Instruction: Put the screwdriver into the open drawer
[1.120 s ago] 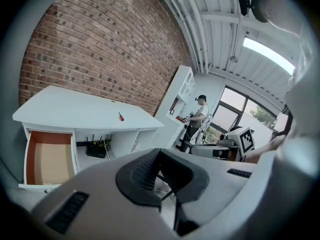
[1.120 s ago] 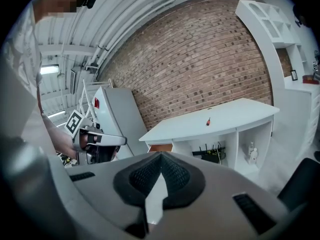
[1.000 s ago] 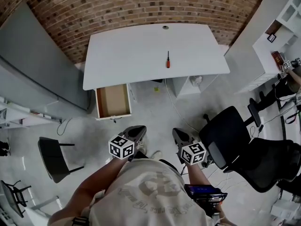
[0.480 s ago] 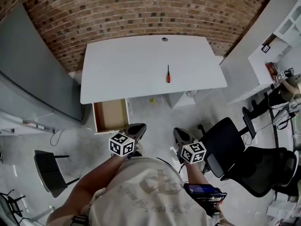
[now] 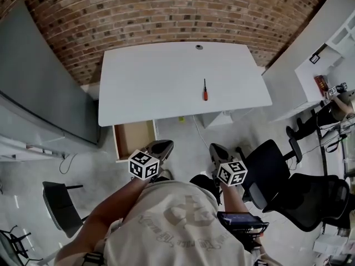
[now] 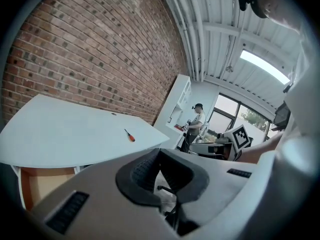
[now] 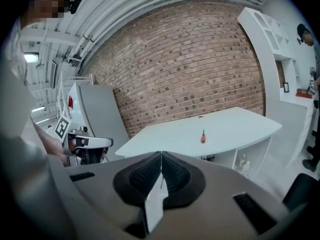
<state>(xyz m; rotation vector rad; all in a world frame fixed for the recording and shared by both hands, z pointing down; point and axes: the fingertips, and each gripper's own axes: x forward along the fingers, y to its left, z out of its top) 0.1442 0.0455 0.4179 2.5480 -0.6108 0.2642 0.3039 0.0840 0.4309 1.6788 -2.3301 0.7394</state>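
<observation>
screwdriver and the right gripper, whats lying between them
In the head view, bare white desktop, then its front edge and grey floor lie between the screwdriver and the right gripper.

**Person in a pale T-shirt with two grey handheld grippers**

The person wears a light beige, short-sleeved T-shirt (image 5: 177,226) with a faded round print. The left gripper (image 5: 161,146) and right gripper (image 5: 215,148) are smooth grey plastic. Each bears a white marker cube (image 5: 144,165) printed with black squares. Black ribbed pads (image 7: 145,176) line the jaws.
</observation>
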